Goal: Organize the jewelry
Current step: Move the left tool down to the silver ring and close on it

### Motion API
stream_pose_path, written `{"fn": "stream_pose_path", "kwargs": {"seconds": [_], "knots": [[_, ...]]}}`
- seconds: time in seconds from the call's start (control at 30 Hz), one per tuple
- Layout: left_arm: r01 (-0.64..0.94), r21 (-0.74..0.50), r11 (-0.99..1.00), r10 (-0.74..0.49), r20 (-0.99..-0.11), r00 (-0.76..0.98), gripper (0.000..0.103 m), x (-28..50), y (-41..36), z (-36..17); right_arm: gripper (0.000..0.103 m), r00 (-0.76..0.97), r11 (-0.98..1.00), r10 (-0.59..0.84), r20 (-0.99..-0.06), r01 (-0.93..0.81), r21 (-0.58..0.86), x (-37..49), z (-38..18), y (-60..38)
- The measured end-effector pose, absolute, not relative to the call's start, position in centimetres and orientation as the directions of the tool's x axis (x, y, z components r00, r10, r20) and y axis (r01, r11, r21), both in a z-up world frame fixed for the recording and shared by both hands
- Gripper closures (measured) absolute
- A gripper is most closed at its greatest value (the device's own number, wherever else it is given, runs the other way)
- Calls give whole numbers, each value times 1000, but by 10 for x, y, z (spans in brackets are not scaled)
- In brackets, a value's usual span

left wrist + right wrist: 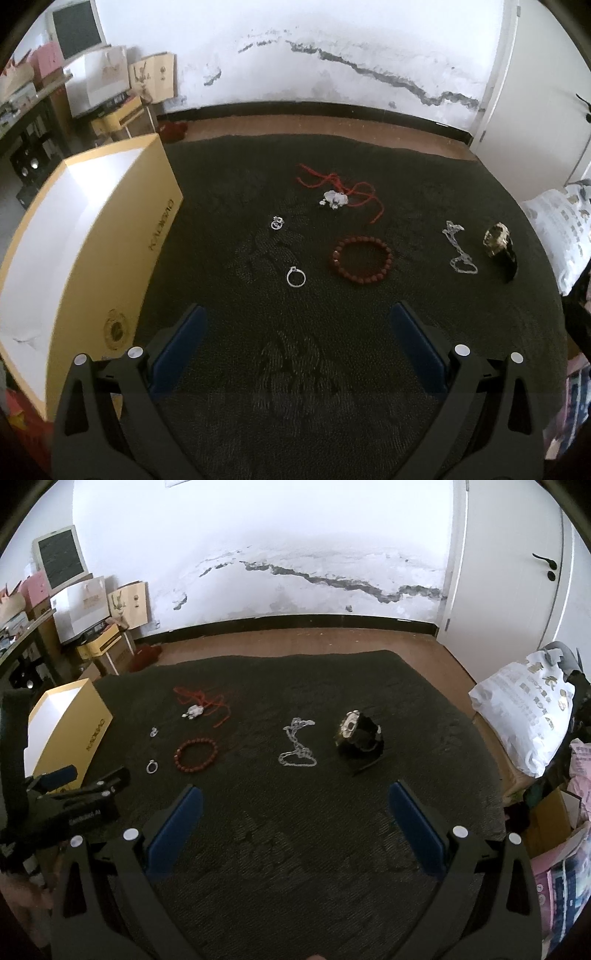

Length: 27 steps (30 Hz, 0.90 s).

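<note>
Both hand-held grippers [297,343] [295,823] spread, empty — yellow box [92,236] left of ring [296,277]

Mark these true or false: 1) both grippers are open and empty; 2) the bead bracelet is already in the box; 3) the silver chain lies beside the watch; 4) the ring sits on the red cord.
1) True: the left gripper and right gripper are open, holding nothing.
2) False: the bead bracelet lies on the dark mat, outside the box.
3) True: the silver chain lies next to the watch.
4) False: the ring lies apart from the red cord.
</note>
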State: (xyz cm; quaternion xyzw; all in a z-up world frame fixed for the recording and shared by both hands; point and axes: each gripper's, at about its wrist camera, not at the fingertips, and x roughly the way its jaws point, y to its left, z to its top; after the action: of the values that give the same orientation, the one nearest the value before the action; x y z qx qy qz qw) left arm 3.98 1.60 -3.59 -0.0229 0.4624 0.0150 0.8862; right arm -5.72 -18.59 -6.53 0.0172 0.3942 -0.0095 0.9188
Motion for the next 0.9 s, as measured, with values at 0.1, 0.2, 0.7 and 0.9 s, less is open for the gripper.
{"fn": "stream_pose_path", "kwargs": {"seconds": [0.1,0.2,0.7,0.9], "knots": [[-39,-56,998,-24,-821,571,6,57,22,-43,6,689,999,-13,-725,43,23,-52,-70,-190],[-32,-63,998,-35,-833,552,6,81,25,-56,6,684,999,-5,-729,42,32,-47,-75,-194],[-52,28,998,52,-829,557,6,159,34,-125,6,640,995,84,-764,-8,103,-25,-107,-203],[-68,25,997,59,-821,568,6,161,37,-125,6,607,990,100,-788,17,139,-15,-121,-211]]}}
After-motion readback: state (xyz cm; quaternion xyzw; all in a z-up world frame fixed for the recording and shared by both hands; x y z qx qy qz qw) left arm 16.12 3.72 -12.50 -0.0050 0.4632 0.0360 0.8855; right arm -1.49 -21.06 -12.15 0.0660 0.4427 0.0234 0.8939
